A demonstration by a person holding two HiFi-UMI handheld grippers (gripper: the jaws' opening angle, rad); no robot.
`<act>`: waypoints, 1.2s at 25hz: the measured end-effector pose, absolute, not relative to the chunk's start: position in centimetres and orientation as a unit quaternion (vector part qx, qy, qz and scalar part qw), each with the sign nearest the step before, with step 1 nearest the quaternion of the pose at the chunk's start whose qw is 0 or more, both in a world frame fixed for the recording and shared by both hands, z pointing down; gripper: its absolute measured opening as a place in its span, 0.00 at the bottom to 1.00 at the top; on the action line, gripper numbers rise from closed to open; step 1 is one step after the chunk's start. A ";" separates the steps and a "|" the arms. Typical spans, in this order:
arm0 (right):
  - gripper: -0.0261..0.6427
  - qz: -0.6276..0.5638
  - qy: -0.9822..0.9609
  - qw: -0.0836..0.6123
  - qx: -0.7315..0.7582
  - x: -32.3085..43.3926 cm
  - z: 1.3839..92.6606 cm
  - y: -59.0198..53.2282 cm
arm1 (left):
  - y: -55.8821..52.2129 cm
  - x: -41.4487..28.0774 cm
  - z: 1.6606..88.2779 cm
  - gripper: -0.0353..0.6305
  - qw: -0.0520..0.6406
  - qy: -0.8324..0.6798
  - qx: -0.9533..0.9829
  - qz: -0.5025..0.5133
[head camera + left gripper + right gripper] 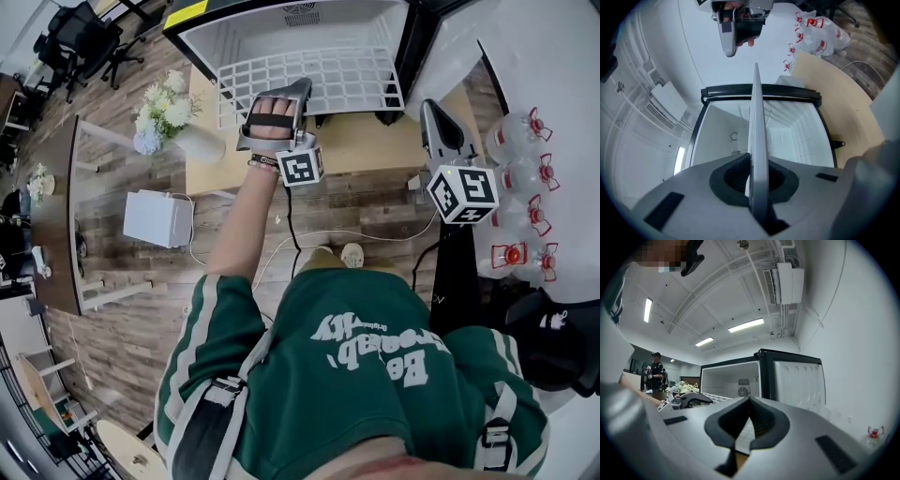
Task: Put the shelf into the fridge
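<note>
White wire shelf (319, 80) sits pinched at its near edge in the left hand-held gripper (300, 89), whose jaws are nearly closed with the rim of the shelf clamped between them. The shelf lies level at the open front of the fridge (281, 28), much of it out over the wooden tabletop (366, 141). The right hand-held gripper (429, 111) hangs just to the right of the shelf by the fridge door, its tips together and holding nothing

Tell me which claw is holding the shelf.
The left claw: the white shelf is clamped edge-on between its jaws. The right claw is shut on nothing.
</note>
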State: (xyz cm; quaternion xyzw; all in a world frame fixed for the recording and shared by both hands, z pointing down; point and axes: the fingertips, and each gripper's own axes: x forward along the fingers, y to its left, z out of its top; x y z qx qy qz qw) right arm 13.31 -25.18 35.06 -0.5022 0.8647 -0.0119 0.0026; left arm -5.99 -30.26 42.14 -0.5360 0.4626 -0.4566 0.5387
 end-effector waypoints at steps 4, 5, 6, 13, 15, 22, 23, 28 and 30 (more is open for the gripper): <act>0.04 -0.013 0.864 0.003 -0.503 13.3 35.0 -25.4 | -30.4 -6.1 42.6 0.10 0.529 0.470 -0.547 -0.448; 0.04 -0.012 0.865 0.003 -0.502 13.2 35.0 -25.5 | -30.5 -6.2 42.6 0.10 0.528 0.471 -0.548 -0.446; 0.04 -0.012 0.865 0.004 -0.502 13.2 35.0 -25.5 | -30.5 -6.1 42.6 0.10 0.527 0.472 -0.550 -0.445; 0.04 -0.016 0.867 0.006 -0.498 12.7 35.4 -25.5 | -31.0 -6.1 43.2 0.10 0.508 0.485 -0.567 -0.429; 0.04 -0.016 0.867 0.004 -0.499 12.6 35.4 -25.4 | -32.1 -6.3 42.9 0.11 0.494 0.488 -0.575 -0.433; 0.04 -0.017 0.856 0.004 -0.516 14.1 35.5 -25.8 | -33.9 -6.8 42.7 0.11 0.493 0.487 -0.569 -0.443; 0.04 -0.018 0.855 0.004 -0.518 14.2 35.5 -25.9 | -34.0 -6.8 42.7 0.11 0.494 0.487 -0.568 -0.442; 0.04 -0.017 0.856 0.005 -0.517 13.8 35.4 -26.4 | -34.6 -6.7 42.5 0.11 0.475 0.484 -0.578 -0.454; 0.04 -0.016 0.857 0.004 -0.515 13.4 35.3 -26.6 | -34.8 -6.8 42.3 0.11 0.464 0.483 -0.582 -0.461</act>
